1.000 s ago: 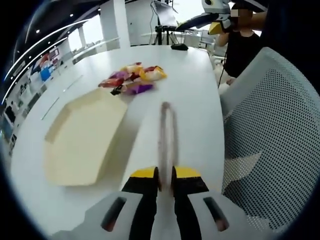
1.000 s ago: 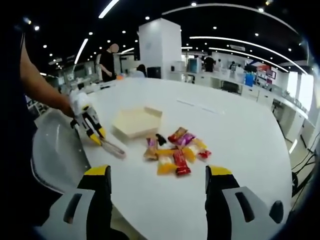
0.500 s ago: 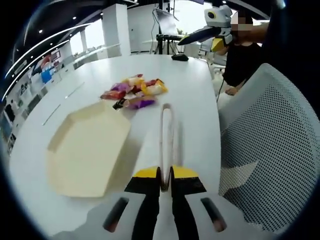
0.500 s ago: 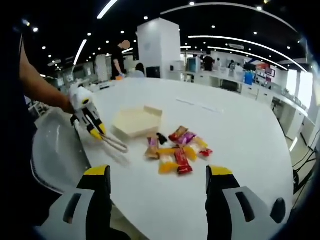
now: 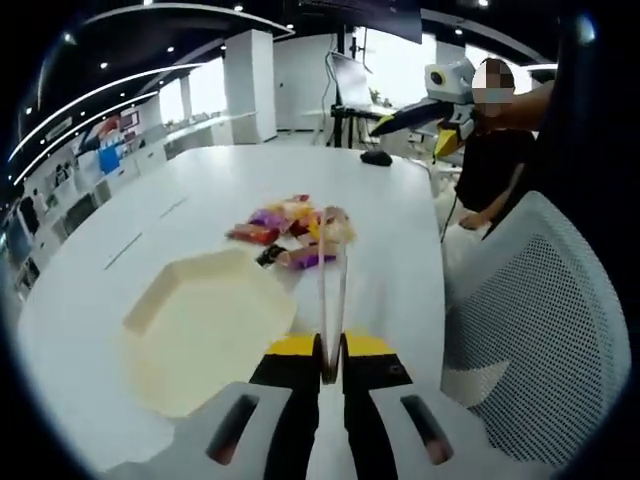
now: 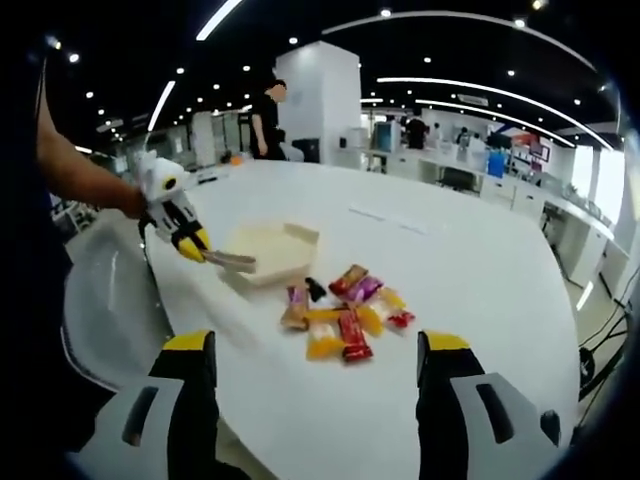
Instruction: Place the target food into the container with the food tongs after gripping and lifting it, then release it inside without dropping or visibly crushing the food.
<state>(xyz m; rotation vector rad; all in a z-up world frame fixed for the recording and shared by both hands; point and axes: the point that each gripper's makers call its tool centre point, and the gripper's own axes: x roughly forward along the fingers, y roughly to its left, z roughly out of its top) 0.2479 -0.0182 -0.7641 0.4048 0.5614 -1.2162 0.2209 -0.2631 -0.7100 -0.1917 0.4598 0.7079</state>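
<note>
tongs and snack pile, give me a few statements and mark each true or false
1. The left gripper is shut on the food tongs. True.
2. The container already holds a snack. False: its inside is bare, and the wrapped snacks lie in a pile on the white table.
3. The right gripper holds a snack between its fingers. False: it is open, with nothing between them.
4. In the right gripper view, the tongs' tips hang over the container's near edge, off the table. True.
5. The tongs have a snack gripped. False: nothing shows between their tips.
</note>
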